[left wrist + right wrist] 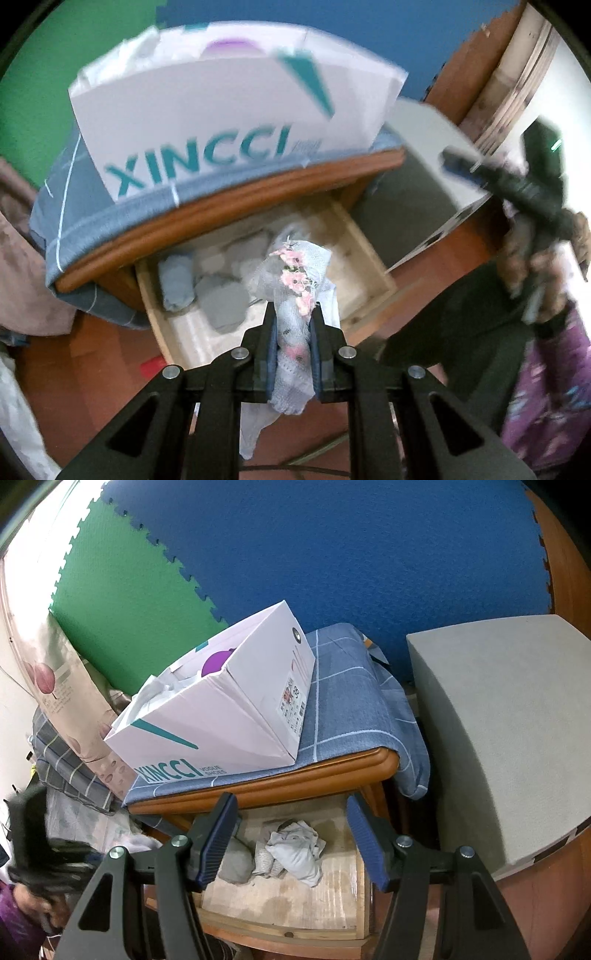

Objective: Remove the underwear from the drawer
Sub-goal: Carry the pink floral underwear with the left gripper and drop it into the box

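Underwear in left tool

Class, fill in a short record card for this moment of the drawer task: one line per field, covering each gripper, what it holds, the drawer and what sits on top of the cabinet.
left gripper: shut on white lace underwear with pink flowers, lifted above the drawer
right gripper: open, holding nothing, pointed at the drawer
drawer: pulled open, wooden, bare bottom showing
drawer contents: grey folded garments; crumpled pale garments
cabinet top: blue checked cloth with a white XINCCI shoe box on it
beside cabinet: grey block
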Available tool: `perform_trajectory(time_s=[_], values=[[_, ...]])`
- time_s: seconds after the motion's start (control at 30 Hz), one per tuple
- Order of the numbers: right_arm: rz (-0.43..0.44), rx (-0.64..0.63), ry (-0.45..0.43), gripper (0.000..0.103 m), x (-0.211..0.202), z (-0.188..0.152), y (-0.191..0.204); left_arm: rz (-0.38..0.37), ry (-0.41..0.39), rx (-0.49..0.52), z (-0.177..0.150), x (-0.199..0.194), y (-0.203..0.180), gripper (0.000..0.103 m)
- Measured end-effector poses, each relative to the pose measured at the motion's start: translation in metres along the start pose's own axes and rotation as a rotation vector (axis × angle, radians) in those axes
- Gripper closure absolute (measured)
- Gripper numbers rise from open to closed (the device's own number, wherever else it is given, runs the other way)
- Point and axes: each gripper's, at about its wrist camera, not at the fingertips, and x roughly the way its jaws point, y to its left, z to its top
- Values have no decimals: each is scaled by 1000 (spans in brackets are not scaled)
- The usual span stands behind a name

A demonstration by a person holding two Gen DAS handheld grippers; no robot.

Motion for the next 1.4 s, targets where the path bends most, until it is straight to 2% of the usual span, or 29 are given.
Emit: perform_trajectory(time_s=[0.13,0.3,0.37,0.47,0.53,0.63,0.77,0.93,1.2,1.3,1.37,1.4], values=[[2,-1,-1,40,-1,0,0,-56,-62,-34,26,-40,-6,90],[15,2,-7,40,-3,0,-1,-92,-145,-113,83,-81,0,90],[20,4,-10,40,-4,0,-2,-91,-179,-151,108,-90,6,90],[28,11,-13,40,-6,0,-3,-37,-254,-180,156,-104,12,90],[34,13,-14,40,-7,0,-4,-29,-282,-205,182,-105,20,90],[41,12,-15,40,-8,0,-5,0,-311,-245,213,-92,34,90],[47,9,-11,40,-8,0,-5,32,-307,-327,237,-58,56,90],[49,2,-5,40,-9,0,-6,55,-288,-412,237,-19,85,89],[51,-1,5,40,-8,1,-6,76,-256,-439,231,20,106,87],[47,-7,9,40,-7,0,-5,90,-260,-423,230,25,105,76],[44,-10,11,40,-6,0,-5,99,-268,-420,229,26,104,50],[43,-11,13,40,-6,0,-5,96,-279,-419,227,26,103,41]])
